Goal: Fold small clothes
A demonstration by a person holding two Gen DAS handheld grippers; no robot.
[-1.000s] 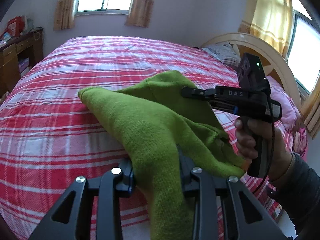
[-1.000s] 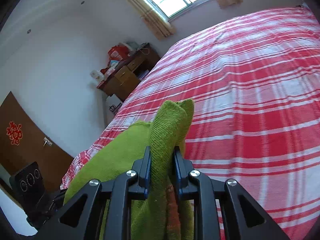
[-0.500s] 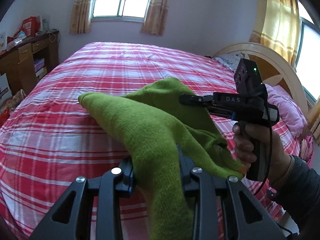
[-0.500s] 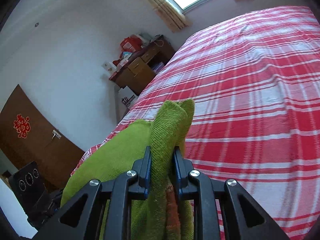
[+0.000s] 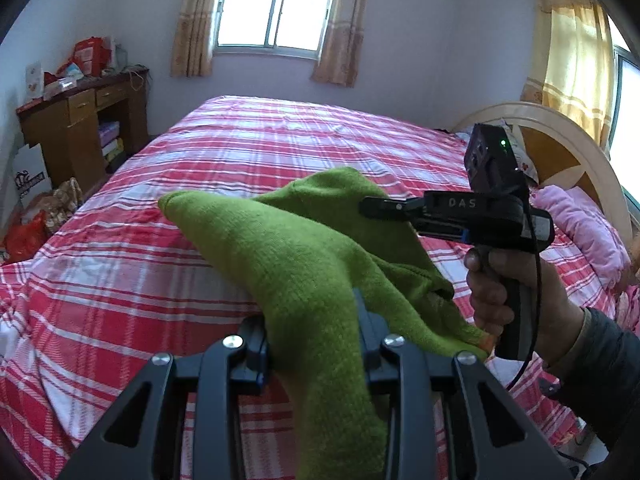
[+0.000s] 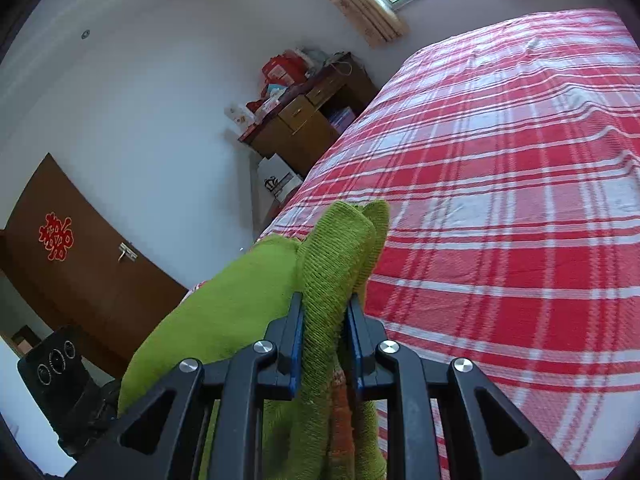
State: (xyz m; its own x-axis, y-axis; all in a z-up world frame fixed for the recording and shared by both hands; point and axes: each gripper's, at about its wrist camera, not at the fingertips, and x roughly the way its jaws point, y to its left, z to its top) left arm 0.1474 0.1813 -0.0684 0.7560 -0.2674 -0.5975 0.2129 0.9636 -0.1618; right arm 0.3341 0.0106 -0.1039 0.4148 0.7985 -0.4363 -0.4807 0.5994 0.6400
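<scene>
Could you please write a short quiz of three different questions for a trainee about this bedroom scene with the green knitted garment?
1. True or false: the green knitted garment lies flat on the red and white checked bed cover.
2. Which gripper is clamped on the garment?
A. only the left gripper
B. only the right gripper
C. both
3. Fill in: in the left wrist view, the brown wooden desk stands against the wall, to the ___ of the bed.

Key:
1. False. It is held up above the bed cover.
2. C. Each view shows fabric pinched between two fingers.
3. left
</scene>
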